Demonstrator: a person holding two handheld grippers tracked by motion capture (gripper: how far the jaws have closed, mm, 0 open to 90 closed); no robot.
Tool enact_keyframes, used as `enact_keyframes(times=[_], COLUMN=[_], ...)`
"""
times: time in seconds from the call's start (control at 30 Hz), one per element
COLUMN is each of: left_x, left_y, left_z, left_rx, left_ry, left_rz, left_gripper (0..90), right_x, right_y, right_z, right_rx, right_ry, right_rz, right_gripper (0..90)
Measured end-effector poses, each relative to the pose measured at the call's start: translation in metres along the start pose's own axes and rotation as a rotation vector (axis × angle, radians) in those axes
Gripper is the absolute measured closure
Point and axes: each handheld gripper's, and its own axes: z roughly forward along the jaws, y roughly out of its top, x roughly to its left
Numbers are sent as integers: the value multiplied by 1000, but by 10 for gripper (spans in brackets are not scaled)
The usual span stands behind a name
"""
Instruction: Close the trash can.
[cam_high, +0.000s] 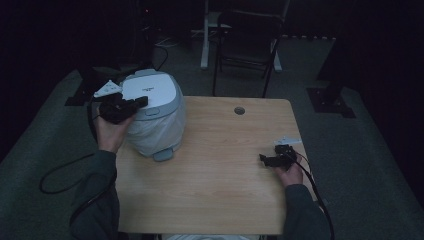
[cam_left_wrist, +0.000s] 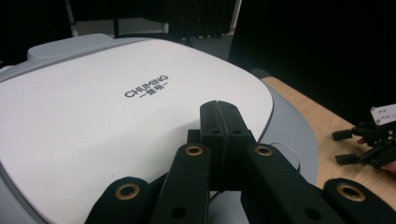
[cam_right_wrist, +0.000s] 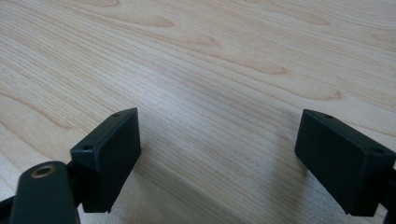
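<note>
Standing on the wooden table (cam_high: 220, 170) at its far left corner is a white and grey rice cooker (cam_high: 155, 112). The left gripper (cam_high: 142, 101), jaws pressed together, hovers over its lid (cam_left_wrist: 116, 112). The right gripper (cam_high: 262, 159), jaws spread wide, sits low near the right edge.

The white lid (cam_left_wrist: 116, 121) of the grey bin (cam_high: 152, 112) bears "CHUMING" in dark letters at its middle, with small unreadable characters directly beneath the word.
</note>
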Motion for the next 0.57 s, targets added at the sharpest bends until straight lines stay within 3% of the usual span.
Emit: enact_keyframes(times=[0.03, 0.1, 0.3, 0.57], left_x=[0, -1, -4, -2], left_y=[0, 5, 10, 1], left_z=[0, -14, -29, -39], left_rx=[0, -69, -100, -107], left_ry=[0, -4, 8, 20], left_rz=[0, -4, 2, -14], left_gripper=[900, 900, 900, 887], right_x=[0, 0, 0, 0], right_y=[0, 0, 0, 0], right_z=[0, 0, 0, 0], right_rx=[0, 1, 1, 1], right_ry=[0, 0, 0, 0], right_rz=[0, 0, -1, 0], right_gripper=[134, 134, 135, 134])
